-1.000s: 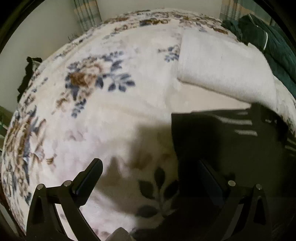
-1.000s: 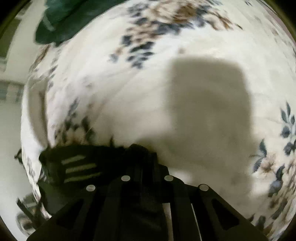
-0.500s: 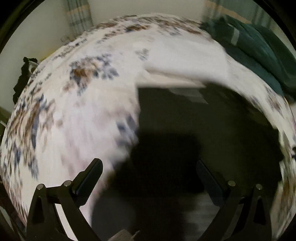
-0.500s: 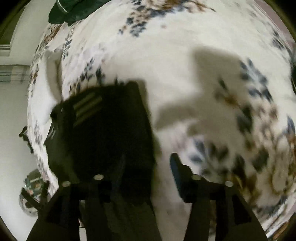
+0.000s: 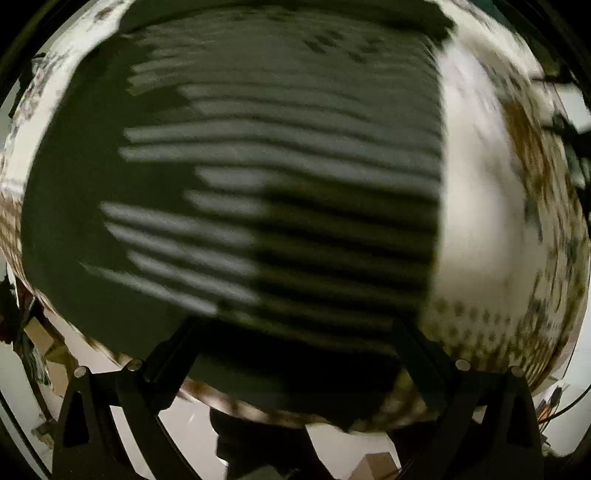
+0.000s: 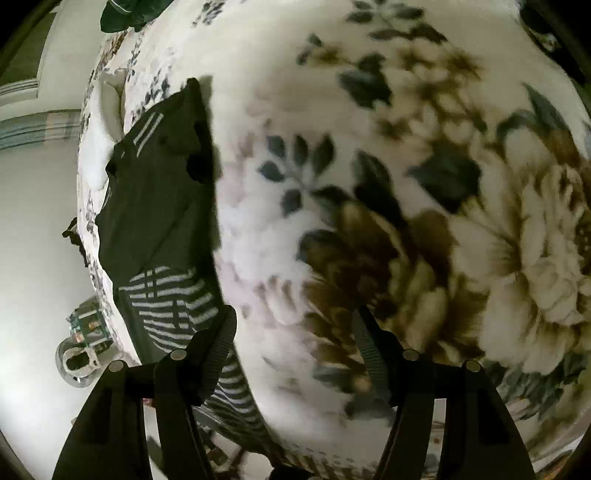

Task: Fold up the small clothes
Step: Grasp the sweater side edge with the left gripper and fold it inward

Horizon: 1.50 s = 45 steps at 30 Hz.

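Note:
A dark garment with pale stripes [image 5: 258,177] lies flat on the floral blanket [image 5: 480,221] and fills most of the blurred left wrist view. My left gripper [image 5: 291,343] is open and empty, fingers spread just above the garment's near edge. In the right wrist view the same garment [image 6: 155,206] lies at the left, its striped part [image 6: 173,306] nearest me. My right gripper [image 6: 295,332] is open and empty over the blanket [image 6: 369,184], its left finger [image 6: 218,343] beside the garment's striped edge.
A folded white cloth [image 6: 110,107] lies beyond the garment. A dark green garment [image 6: 125,14] sits at the blanket's far end. The blanket's edge drops off at the left, with a glass object [image 6: 81,350] on the floor below.
My right gripper has opened, let go of the dark garment and drawn back to the right. My left gripper has moved over the garment, which now lies spread flat.

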### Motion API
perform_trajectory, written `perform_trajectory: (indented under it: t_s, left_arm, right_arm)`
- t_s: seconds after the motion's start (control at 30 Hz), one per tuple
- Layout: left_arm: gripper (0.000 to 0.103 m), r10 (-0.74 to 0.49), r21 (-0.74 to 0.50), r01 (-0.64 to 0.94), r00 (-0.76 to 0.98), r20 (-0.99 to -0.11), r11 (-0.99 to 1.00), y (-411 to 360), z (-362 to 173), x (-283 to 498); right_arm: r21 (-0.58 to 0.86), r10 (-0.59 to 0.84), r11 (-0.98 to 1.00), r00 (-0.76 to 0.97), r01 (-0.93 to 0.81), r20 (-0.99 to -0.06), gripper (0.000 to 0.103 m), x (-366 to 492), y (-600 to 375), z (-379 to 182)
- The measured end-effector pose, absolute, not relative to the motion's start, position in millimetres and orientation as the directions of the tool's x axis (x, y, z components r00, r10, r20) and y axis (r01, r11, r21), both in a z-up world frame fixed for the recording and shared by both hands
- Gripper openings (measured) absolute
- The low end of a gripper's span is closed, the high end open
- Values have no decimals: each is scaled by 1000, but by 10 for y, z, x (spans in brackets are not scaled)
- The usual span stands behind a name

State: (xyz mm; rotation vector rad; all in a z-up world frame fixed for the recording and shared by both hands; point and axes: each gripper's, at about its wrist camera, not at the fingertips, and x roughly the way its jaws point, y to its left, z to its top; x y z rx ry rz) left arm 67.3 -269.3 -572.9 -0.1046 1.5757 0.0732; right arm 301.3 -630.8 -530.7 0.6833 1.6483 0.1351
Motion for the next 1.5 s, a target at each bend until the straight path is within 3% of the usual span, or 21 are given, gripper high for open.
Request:
perform_trajectory:
  t_s: [0.13, 0.17, 0.2, 0.23, 0.3, 0.37, 0.5, 0.7, 0.73, 0.77, 0.9, 1.27, 1.5]
  left_arm:
    - [103, 75, 75, -68, -16, -997, 995, -3161, -6011, 571]
    - [98, 99, 99, -60, -4, -995, 993, -3215, -6047, 572]
    - [80, 119, 117, -54, 32, -992, 992, -3273, -6078, 574]
    - [71, 125, 121, -55, 59, -990, 991, -3292, -6069, 573]
    - [25, 134, 127, -72, 113, -985, 989, -3288, -5973, 558]
    - [10, 128, 111, -117, 149, -981, 987, -3193, -5834, 528]
    - [9, 74, 42, -166, 191, -979, 985, -3013, -5583, 492]
    - [9, 81, 53, -135, 210, -974, 989, -3009, -5333, 464]
    - [9, 82, 55, -132, 209, -975, 990, -3011, -5338, 468]
    - [9, 80, 55, -125, 206, -975, 991, -3009, -5343, 469]
    - [9, 75, 56, -103, 198, -977, 993, -3024, -5365, 411]
    - [9, 22, 0, -107, 204, -979, 994, -2825, -5301, 356]
    - [9, -54, -116, -202, 287, -956, 973, -2303, -4843, 408]
  right_arm:
    - [443, 502, 824, -91, 353, -860, 67, 2974, -6406, -5499]
    - [446, 506, 825, -100, 346, -857, 67, 3010, -6412, -5539]
    - [451, 509, 827, -107, 335, -854, 67, 3063, -6421, -5574]
    - [460, 516, 826, -109, 326, -850, 67, 3141, -6430, -5598]
    - [493, 547, 807, -99, 324, -831, 67, 3342, -6449, -5615]
    - [533, 585, 777, -71, 334, -808, 67, 3620, -6454, -5621]
    - [613, 641, 728, 11, 308, -767, 67, 4419, -6277, -5661]
    - [647, 695, 669, 1, 367, -719, 66, 5345, -5792, -6108]
    - [651, 696, 669, 6, 357, -718, 60, 5380, -5743, -6113]
    - [640, 677, 699, -6, 318, -736, 4, 5408, -5633, -6095]
    - [584, 601, 770, 17, 255, -799, 6, 5401, -5587, -5834]
    - [540, 564, 799, -22, 264, -825, 6, 5490, -5584, -5832]
    - [520, 533, 836, -37, 173, -845, 6, 5529, -5306, -5196]
